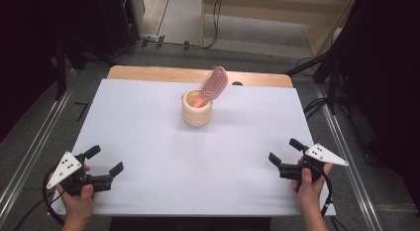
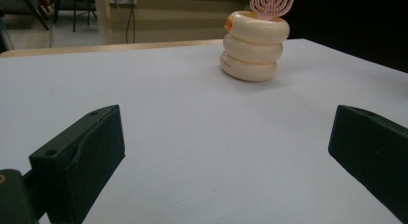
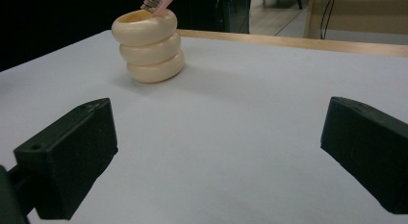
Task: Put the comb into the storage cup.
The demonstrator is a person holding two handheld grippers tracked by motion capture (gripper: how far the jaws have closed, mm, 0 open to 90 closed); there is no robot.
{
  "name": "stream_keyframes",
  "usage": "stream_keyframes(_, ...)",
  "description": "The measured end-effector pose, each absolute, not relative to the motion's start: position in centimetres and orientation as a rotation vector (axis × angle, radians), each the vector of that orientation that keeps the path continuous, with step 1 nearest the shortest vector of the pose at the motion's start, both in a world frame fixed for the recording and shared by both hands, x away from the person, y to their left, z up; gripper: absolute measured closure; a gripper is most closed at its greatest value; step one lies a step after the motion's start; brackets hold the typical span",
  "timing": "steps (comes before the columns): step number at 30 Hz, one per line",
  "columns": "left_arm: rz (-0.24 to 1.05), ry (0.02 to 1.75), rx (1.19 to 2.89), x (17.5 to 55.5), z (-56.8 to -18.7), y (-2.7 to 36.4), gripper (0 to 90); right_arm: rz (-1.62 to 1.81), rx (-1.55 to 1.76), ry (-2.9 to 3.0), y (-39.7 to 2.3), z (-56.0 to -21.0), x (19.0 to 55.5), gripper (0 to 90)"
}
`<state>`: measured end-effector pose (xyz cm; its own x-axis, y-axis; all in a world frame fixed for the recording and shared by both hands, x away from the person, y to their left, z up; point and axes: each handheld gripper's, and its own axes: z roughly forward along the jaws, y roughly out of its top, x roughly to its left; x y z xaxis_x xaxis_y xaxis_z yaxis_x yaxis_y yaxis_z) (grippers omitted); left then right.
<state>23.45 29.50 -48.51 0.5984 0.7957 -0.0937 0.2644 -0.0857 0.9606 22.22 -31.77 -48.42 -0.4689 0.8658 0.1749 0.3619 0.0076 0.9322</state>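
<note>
There was one table (image 1: 148, 142), covered by one white sheet (image 1: 237, 181). On it stood one cream cup (image 1: 196, 112) made of three stacked rings, with one pink hairbrush (image 1: 214, 83) in it. Two grippers were present, left gripper (image 1: 105, 160) and right gripper (image 1: 284, 150).

Cream ribbed cup (image 2: 254, 51) with pink brush (image 2: 272, 4), beyond parted jaws

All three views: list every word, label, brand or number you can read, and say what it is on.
No text can be read in these views.
The holder has a faint mark near its base in the left gripper view, too small to read.
The brush and the sheet bear no print.
</note>
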Motion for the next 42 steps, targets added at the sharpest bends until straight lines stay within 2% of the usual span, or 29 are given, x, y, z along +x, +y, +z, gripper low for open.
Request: stream_keyframes(42,0.567,0.893,1.650,23.5,-48.5,29.5,0.0,1.427,1.294,1.768,-36.9,-50.9,18.9,0.0)
